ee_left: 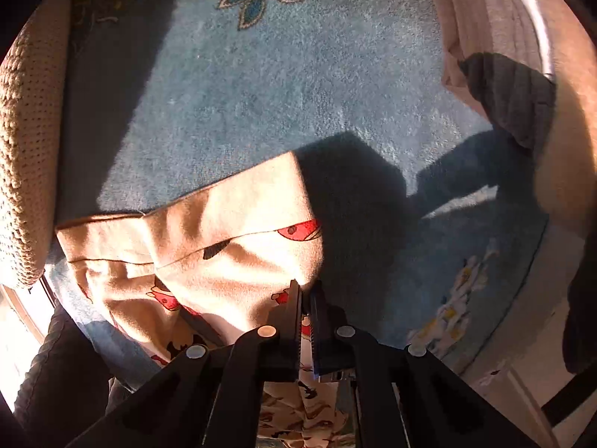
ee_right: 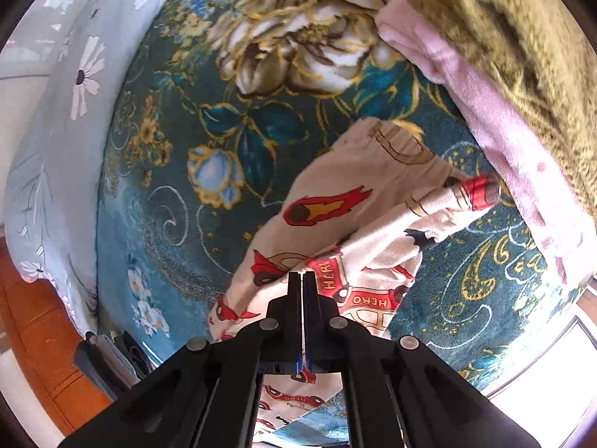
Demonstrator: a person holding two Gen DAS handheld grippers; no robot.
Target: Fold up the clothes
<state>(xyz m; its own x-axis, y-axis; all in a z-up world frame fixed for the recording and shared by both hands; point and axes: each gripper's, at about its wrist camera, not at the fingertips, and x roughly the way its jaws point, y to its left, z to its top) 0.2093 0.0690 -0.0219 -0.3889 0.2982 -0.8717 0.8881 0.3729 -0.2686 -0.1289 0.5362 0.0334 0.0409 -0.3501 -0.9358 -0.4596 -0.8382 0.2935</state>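
Note:
A cream child's garment (ee_left: 224,231) printed with red fire engines and comets hangs above a blue floral blanket (ee_left: 283,86). My left gripper (ee_left: 306,284) is shut on its cloth, which bunches to the left of the fingers and trails down between them. In the right wrist view the same garment (ee_right: 335,216) stretches away from the camera, and a sleeve with a red cuff (ee_right: 481,192) lies at its far end. My right gripper (ee_right: 301,275) is shut on the near edge of the cloth, beside a printed "HERO" engine.
The blanket (ee_right: 209,201) carries large flower patterns. A pink fleece (ee_right: 485,112) and an olive fuzzy blanket (ee_right: 515,37) lie at the right. A pale daisy-print sheet (ee_right: 67,119) runs along the left, with wooden furniture (ee_right: 41,336) below. A knitted beige cloth (ee_left: 26,142) sits at the left.

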